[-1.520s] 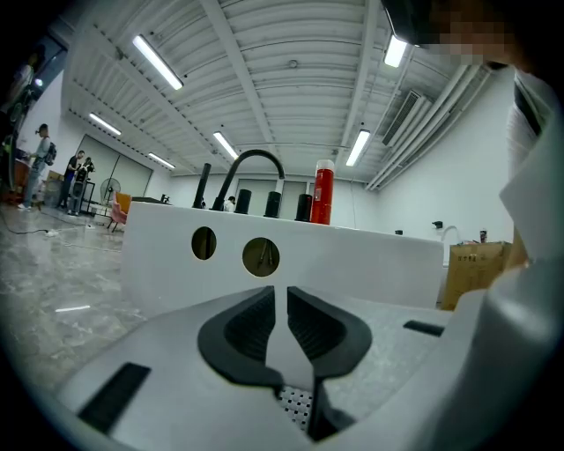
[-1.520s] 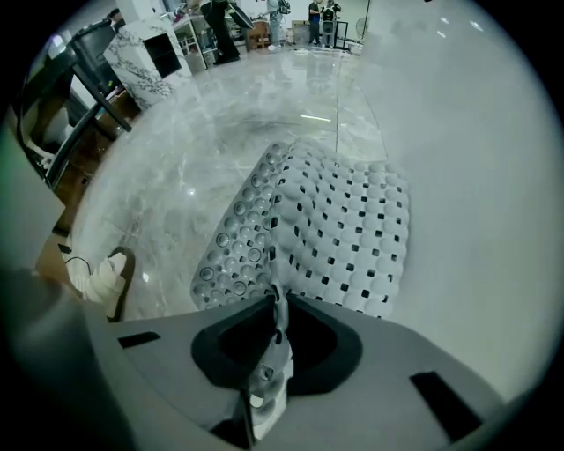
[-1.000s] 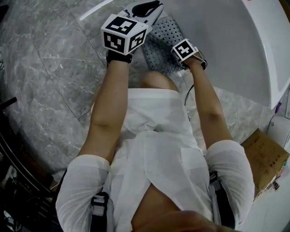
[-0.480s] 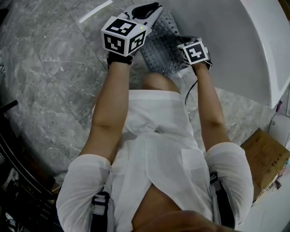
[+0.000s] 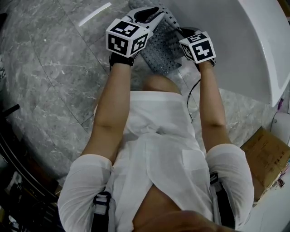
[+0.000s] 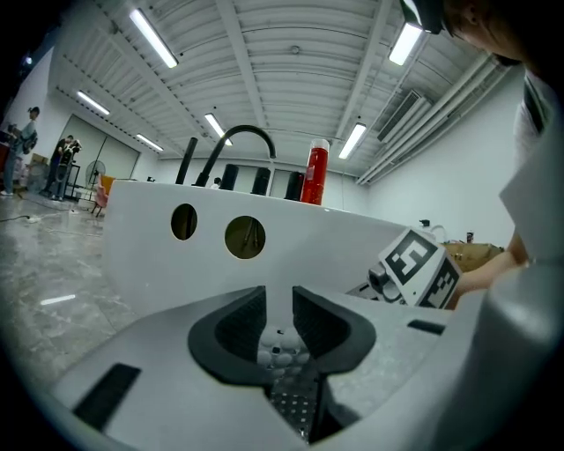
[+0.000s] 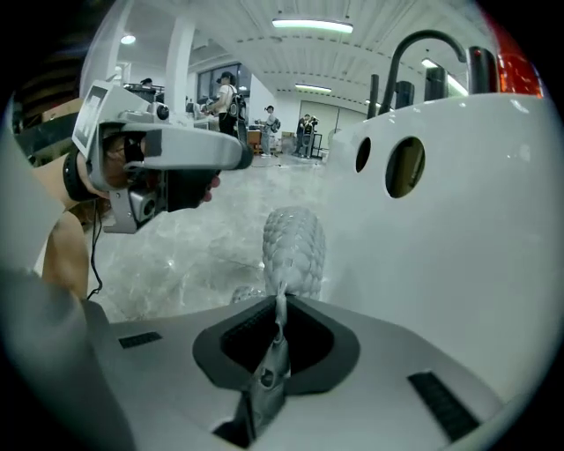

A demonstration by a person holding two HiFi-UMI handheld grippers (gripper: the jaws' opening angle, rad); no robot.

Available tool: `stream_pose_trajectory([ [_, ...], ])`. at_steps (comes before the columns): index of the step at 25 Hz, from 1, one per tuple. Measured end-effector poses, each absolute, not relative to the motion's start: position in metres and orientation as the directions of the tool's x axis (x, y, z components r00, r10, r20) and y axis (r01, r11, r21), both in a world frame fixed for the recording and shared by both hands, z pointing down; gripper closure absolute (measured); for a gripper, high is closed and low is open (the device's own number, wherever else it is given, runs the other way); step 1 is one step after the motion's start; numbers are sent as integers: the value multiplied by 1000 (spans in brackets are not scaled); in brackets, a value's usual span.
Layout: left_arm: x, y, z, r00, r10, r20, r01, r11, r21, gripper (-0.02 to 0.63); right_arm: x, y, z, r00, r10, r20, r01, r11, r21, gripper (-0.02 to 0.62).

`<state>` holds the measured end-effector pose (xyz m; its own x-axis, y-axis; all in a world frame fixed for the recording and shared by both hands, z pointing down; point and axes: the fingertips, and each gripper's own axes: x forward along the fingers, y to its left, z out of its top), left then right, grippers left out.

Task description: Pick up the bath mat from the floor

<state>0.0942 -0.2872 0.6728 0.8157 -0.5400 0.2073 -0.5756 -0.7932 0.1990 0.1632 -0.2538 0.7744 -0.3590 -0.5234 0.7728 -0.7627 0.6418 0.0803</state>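
Observation:
The grey studded bath mat point(image 5: 158, 47) hangs between my two grippers, in front of the white bathtub point(image 5: 226, 45). In the right gripper view, my right gripper point(image 7: 280, 321) is shut on the mat's edge, and the mat point(image 7: 293, 242) bulges up beyond the pads. My left gripper point(image 6: 278, 304) is opening: a gap shows between its black pads point(image 6: 236, 321), and the mat point(image 6: 291, 401) lies low between them. In the head view the left gripper point(image 5: 153, 12) sits at the mat's left side. The right gripper point(image 5: 185, 34) is at its right side, mostly hidden under its marker cube.
The tub wall point(image 6: 132, 247) with two round holes stands close ahead, with a black faucet point(image 6: 238, 141) and a red bottle point(image 6: 316, 172) on its rim. The floor is grey marble tile point(image 5: 50, 68). A cardboard box point(image 5: 265, 158) lies at the right and dark framework point(image 5: 13, 158) at the lower left.
Both grippers have risen, carrying the mat up off the floor. The right gripper moved up and to the right, toward the tub. The left one shifted only slightly.

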Motion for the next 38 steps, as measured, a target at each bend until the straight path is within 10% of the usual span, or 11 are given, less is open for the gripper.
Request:
stream_pose_trajectory([
  [9,112,-272,702,803,-425,418,-442,-895,-60,333,158,-248,744,-385,-429,817,-587,797,142,552],
  [19,109,-233,774,562,-242,791,-118,-970,-213,272,130,-221,738,-416,-196,888,-283,956,79,552],
  [22,105,-240,785,496,-293,817,-108,-955,-277,286,120,-215,733,-413,-156,897,-197,977,79,552],
  [29,99,-242,795,444,-256,859,-155,-966,-208,542,115,-214,737,-459,-87,884,-189,982,-1,545],
  [38,89,-262,783,531,-241,812,-452,-891,31,555,106,-242,707,-638,-259,725,-334,942,42,473],
])
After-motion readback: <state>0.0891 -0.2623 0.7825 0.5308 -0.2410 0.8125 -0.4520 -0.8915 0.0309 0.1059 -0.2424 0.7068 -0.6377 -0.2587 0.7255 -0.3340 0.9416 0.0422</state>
